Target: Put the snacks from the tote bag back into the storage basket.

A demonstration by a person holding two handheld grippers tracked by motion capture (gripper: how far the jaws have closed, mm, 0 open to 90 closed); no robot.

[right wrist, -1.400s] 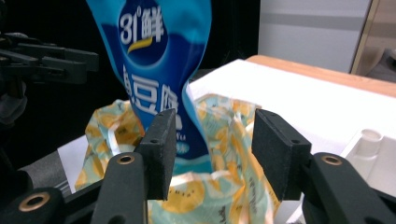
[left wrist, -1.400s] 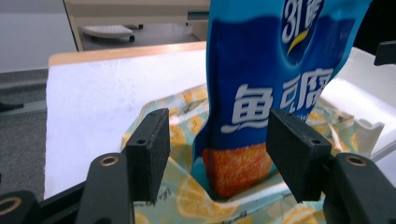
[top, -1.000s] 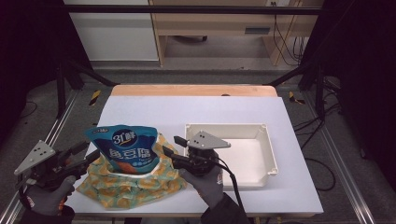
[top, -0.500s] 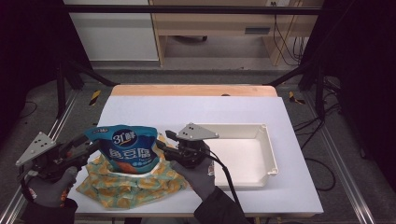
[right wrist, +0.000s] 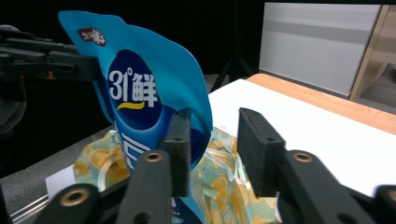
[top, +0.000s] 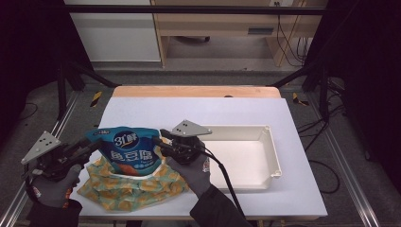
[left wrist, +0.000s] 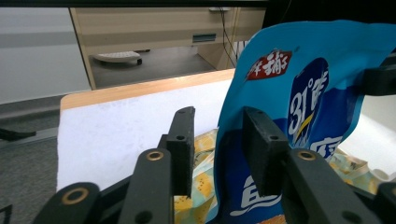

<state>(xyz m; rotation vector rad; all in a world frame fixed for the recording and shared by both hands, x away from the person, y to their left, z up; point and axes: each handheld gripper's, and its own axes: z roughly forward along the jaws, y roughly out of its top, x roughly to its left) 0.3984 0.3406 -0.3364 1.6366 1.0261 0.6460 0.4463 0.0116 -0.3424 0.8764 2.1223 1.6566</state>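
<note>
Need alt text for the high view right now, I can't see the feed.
A blue pouch stands upright in a yellow patterned bag on the white table, with the left gripper and right gripper at its two side edges. An empty white tray sits to its right.

Blue pouch [top: 126, 152], upright, on yellow patterned bag [top: 137, 189]

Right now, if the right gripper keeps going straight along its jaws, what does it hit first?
Most likely the blue pouch: its edge already sits at the right gripper, between jaws that have just been closing. Below it lies the yellow patterned cloth. The left gripper holds the far side; depth there is unclear.
</note>
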